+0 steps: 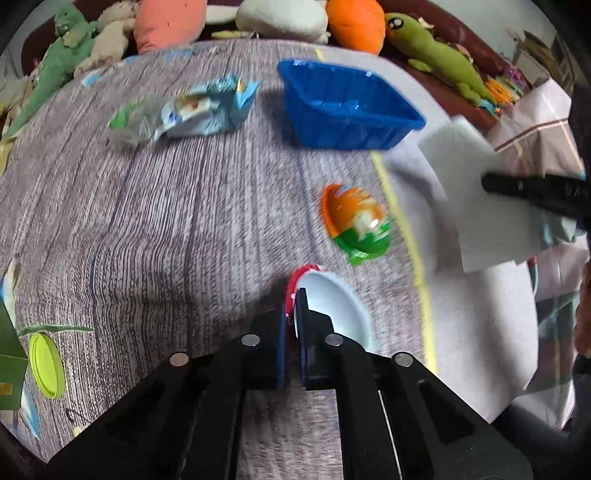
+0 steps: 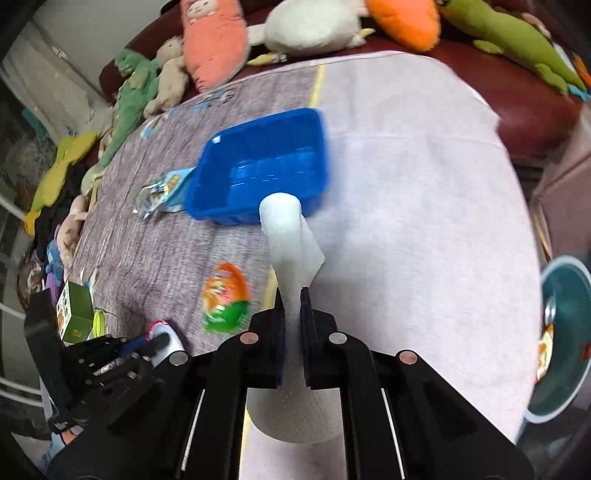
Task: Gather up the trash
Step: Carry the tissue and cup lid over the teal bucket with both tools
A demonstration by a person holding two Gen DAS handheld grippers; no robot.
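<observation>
My left gripper [image 1: 293, 310] is shut on the edge of a white lid with a red ridged rim [image 1: 332, 302], held on edge just over the grey woven mat [image 1: 166, 229]. My right gripper [image 2: 293, 299] is shut on a white embossed paper sheet [image 2: 290, 232] that sticks up past its fingertips toward the blue plastic tray [image 2: 262, 166]. An orange and green egg-shaped package [image 1: 354, 221] lies between the lid and the tray [image 1: 347, 107]. A crumpled blue snack wrapper [image 1: 184, 110] lies left of the tray. The right wrist view shows the left gripper [image 2: 155, 343] at lower left.
A yellow-green lid [image 1: 44, 365] and a green box [image 2: 75, 314] sit at the mat's near left. White cloth [image 2: 406, 221] covers the right half of the table. A teal bowl [image 2: 565, 332] stands at the far right edge. Plush toys [image 1: 170, 22] line the back.
</observation>
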